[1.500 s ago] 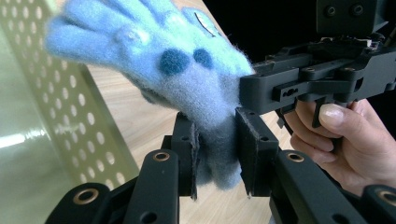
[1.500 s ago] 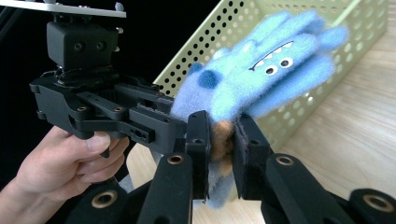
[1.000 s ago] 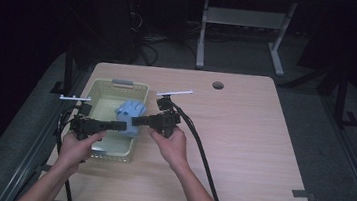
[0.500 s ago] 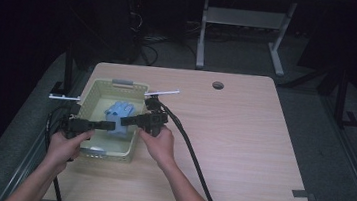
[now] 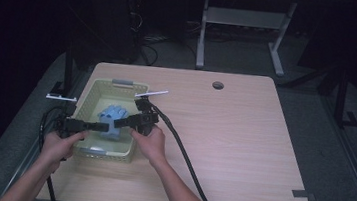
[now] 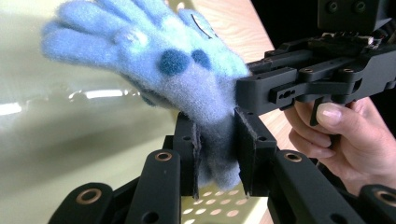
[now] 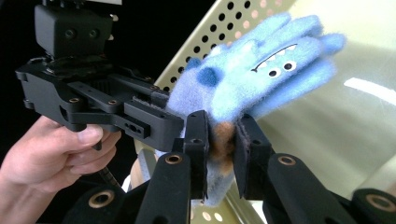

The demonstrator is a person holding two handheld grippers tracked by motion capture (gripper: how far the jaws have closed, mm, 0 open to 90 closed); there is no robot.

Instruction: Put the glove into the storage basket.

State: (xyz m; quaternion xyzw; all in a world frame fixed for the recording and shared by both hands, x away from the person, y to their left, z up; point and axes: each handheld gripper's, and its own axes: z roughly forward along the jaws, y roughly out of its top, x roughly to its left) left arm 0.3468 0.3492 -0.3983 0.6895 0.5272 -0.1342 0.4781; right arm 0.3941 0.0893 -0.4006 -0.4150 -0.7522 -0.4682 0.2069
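Both claws, left gripper (image 6: pixel 217 156) and right gripper (image 7: pixel 220 154), clenched on glove (image 5: pixel 113 116) cuff | held over basket (image 5: pixel 92 92) | next: likely lower and release

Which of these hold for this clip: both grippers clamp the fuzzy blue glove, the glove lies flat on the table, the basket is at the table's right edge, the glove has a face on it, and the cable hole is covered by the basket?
1. Both the left gripper and the right gripper are shut on the fuzzy blue knitted glove. True.
2. The glove lies flat on the wooden table. False: it is held over the pale green perforated plastic basket.
3. The basket sits at the table's right edge. False: it is at the left side.
4. The glove bears a stitched face with eyes and a toothy mouth. True.
5. The basket covers the round cable hole. False: the hole lies open, far from the basket.
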